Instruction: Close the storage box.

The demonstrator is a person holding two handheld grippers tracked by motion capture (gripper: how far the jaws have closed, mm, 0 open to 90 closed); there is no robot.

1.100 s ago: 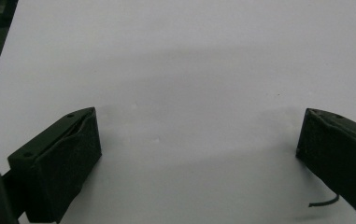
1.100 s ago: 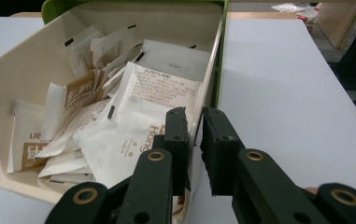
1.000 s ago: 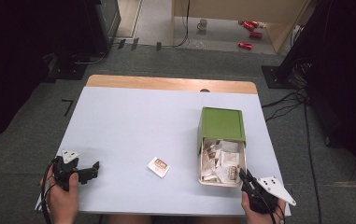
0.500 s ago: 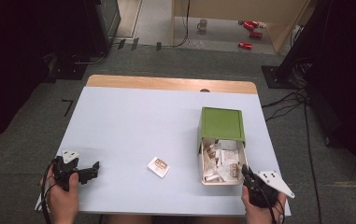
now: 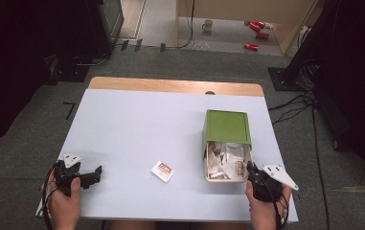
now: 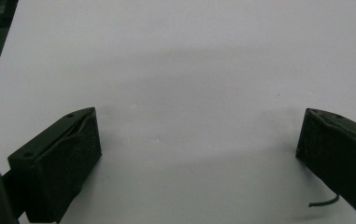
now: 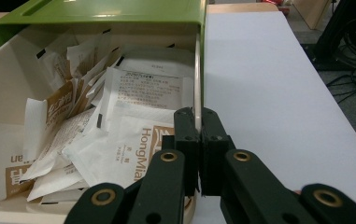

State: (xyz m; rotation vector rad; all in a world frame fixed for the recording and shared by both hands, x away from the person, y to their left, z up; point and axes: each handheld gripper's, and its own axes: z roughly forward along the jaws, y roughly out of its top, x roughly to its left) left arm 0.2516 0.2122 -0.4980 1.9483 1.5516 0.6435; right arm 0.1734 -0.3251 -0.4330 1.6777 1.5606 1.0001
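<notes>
Up close, right hand-held gripper (image 7: 198, 135) clamping box wall (image 7: 197, 74)

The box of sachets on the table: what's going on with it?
A person's right tool is shut on the side wall of the cream box with the green lid, full of tea sachets. One sachet lies loose on the white table. The left tool rests open, empty, near the table's front left corner.

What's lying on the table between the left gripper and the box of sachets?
In the high view, one loose sachet lies between the left gripper and the box; otherwise bare tabletop.
</notes>
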